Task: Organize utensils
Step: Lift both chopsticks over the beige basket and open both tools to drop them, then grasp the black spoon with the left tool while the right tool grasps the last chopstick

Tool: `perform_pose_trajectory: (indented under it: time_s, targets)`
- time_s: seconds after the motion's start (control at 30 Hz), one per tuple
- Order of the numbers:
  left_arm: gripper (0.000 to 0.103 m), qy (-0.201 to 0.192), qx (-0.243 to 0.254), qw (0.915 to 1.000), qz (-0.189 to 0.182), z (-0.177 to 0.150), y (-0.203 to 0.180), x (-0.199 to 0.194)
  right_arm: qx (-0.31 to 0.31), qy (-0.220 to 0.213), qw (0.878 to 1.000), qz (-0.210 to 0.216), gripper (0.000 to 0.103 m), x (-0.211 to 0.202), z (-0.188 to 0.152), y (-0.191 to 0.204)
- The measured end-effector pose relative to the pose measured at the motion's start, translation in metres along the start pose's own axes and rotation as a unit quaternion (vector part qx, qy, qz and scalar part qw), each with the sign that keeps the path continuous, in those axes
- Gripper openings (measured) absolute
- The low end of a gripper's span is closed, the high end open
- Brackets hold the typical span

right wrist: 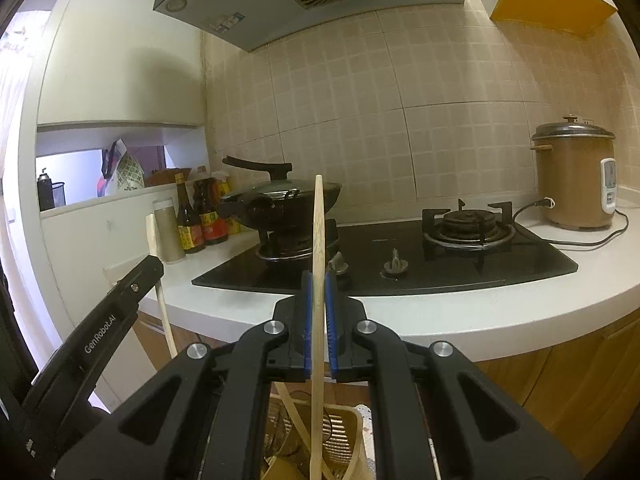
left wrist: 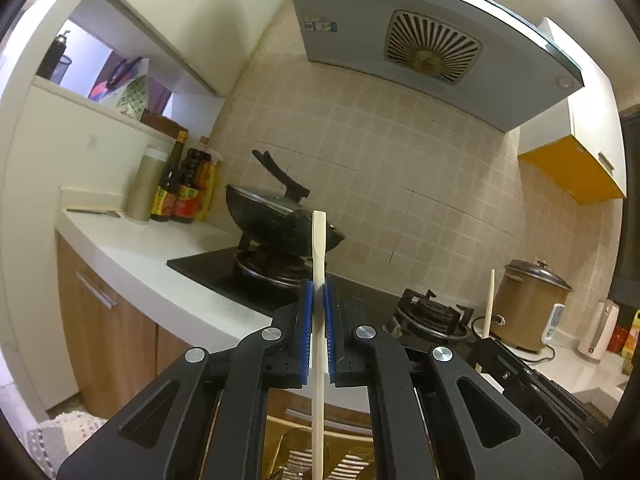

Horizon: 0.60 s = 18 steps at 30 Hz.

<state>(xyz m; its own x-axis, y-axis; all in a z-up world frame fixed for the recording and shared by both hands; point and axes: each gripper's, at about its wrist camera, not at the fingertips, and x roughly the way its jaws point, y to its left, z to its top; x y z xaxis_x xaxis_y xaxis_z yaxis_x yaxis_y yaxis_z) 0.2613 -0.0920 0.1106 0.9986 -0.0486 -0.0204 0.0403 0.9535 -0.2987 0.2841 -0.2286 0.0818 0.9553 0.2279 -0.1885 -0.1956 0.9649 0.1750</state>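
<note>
In the left wrist view, my left gripper [left wrist: 319,294] is shut on a pale flat wooden stick [left wrist: 319,240] that stands upright, its lower end reaching down into a beige slotted utensil basket [left wrist: 348,462]. In the right wrist view, my right gripper [right wrist: 319,282] is shut on a thin bamboo stick [right wrist: 318,224], also upright, above the same basket [right wrist: 346,436], which holds other sticks. Each gripper shows in the other's view: the left gripper [right wrist: 154,264] at the left edge, the right gripper [left wrist: 486,344] at the lower right with its stick [left wrist: 489,300].
A white counter [right wrist: 440,312] carries a black gas hob [right wrist: 400,256] with a lidded wok [right wrist: 280,200] on the left burner. Sauce bottles [right wrist: 200,216] stand at the left, a brown rice cooker [right wrist: 574,176] at the right. A range hood [left wrist: 420,40] hangs overhead.
</note>
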Motion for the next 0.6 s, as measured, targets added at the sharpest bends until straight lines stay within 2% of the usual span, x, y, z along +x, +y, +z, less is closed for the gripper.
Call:
perform_pose_trajectory:
  time_s: [0.1, 0.13, 0.23, 0.4, 0.6]
  targets:
    - [0.01, 0.005, 0.013, 0.9999, -0.006, 0.0, 0.0, -0.007, -0.001, -0.001, 1.0, 0.001, 0.005, -0.009, -0.004, 0.0]
    - [0.022, 0.009, 0.016, 0.9998, -0.01, 0.0, 0.0, -0.009, 0.002, 0.0, 1.0, 0.0, 0.005, -0.012, -0.005, 0.0]
    - [0.035, 0.011, 0.028, 0.9994, -0.018, 0.003, 0.002, -0.02, 0.002, 0.006, 1.0, -0.005, 0.006, -0.023, -0.007, 0.0]
    - [0.035, 0.016, 0.037, 0.9989, -0.025, 0.015, 0.008, -0.043, -0.003, 0.009, 1.0, -0.009, 0.021, -0.048, -0.005, 0.004]
    - [0.035, 0.065, 0.044, 0.9956, -0.052, 0.032, 0.023, -0.077, 0.0, 0.029, 1.0, -0.004, 0.022, -0.092, -0.005, 0.011]
